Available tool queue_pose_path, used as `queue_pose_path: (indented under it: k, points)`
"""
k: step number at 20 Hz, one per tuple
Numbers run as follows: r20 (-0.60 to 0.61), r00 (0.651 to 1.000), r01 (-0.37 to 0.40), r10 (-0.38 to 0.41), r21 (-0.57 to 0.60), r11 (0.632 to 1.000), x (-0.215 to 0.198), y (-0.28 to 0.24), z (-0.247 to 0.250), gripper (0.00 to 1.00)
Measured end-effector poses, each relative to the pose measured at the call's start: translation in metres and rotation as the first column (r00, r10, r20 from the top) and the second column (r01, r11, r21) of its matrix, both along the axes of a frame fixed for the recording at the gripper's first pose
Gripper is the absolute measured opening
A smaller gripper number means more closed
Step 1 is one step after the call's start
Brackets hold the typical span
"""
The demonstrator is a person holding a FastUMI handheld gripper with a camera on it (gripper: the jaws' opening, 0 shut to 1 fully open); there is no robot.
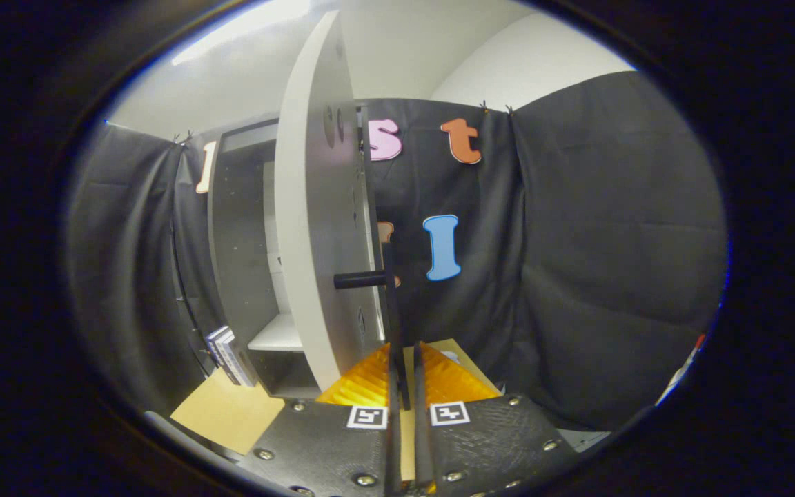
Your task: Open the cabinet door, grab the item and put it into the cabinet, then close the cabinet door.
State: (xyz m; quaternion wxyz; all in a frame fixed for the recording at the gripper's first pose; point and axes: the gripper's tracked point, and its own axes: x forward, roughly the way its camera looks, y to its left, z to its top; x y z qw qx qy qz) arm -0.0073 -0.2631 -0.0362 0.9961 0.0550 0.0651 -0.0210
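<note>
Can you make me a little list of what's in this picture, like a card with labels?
cabinet: grey, open, white shelf inside
cabinet door: swung open, seen nearly edge-on
door handle: thin dark bar, running down between the fingers
gripper: fingers nearly together around the handle's lower end; firm contact unclear
small box: leaning against the cabinet's base on the table
</note>
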Motion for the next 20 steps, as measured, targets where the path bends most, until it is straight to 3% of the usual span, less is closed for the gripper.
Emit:
queue_pose_path:
  k: [8,20]
  points:
    - [0.016,0.998,-0.053,0.053,0.016,0.998,0.004,-0.021,0.001,0.08]
    - [0.055,0.998,0.025,-0.027,0.051,0.998,-0.031,-0.027,0.017,0.08]
